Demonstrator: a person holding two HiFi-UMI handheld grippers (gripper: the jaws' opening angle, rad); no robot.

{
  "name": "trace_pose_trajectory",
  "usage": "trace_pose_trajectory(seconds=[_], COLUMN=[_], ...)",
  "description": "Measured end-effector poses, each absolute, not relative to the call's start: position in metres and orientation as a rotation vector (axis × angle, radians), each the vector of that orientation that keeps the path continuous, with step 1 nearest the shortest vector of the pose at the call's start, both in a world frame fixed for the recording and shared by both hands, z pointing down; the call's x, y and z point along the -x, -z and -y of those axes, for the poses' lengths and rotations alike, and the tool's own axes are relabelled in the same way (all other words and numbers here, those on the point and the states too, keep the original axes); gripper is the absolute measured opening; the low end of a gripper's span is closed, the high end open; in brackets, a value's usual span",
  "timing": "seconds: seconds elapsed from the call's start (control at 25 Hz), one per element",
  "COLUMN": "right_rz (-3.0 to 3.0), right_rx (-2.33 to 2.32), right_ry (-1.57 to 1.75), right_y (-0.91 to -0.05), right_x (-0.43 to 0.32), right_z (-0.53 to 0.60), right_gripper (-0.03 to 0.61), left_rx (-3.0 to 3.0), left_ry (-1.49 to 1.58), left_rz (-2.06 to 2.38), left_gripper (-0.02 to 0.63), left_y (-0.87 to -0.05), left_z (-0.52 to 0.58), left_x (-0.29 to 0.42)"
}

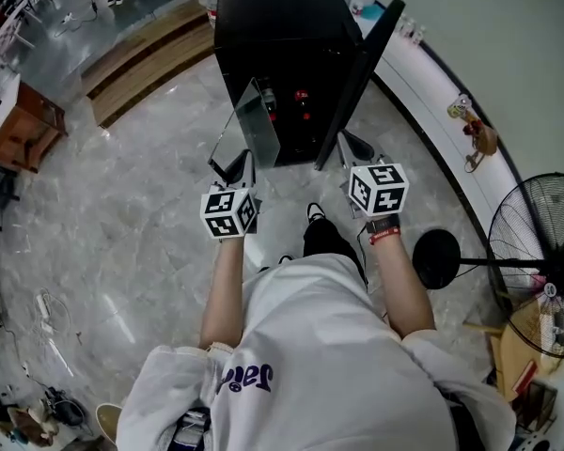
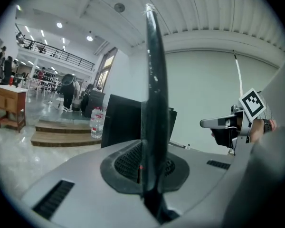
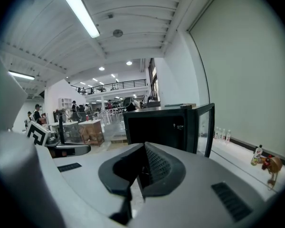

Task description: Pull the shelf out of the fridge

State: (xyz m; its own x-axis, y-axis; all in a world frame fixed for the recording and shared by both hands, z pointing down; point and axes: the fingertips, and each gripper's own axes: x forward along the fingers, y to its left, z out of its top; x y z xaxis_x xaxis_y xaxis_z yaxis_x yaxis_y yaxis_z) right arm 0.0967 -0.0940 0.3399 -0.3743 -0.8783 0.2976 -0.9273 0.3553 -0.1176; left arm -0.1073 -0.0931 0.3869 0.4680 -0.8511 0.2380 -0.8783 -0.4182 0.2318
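Left gripper (image 2: 149,167) clamped on one glass shelf (image 2: 154,80), right gripper (image 3: 138,175) pinched shut, empty, one black fridge (image 1: 273,26), door (image 1: 367,73) open.

The glass shelf (image 1: 247,130) is standing on edge, tilted, just outside the black fridge (image 1: 277,26), whose door (image 1: 365,78) is hanging open.

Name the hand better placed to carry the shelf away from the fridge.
Left. The left tongs grip the shelf in front of the fridge; the right tongs are shut, empty, apart from it.
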Motion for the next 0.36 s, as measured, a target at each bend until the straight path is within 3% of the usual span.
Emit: trace_pose_trajectory(seconds=[0.36], right_rz=[2.424], right_rx=[-1.525], right_ry=[-0.436], right_y=[-0.368], right_x=[-0.096], right_z=[0.113], right_gripper=[0.011], left_rx=[-2.259], left_ry=[-0.210], left_rz=[1.398], left_gripper=[0.026], left_y=[-0.464], left_z=[0.100], left_x=[0.105])
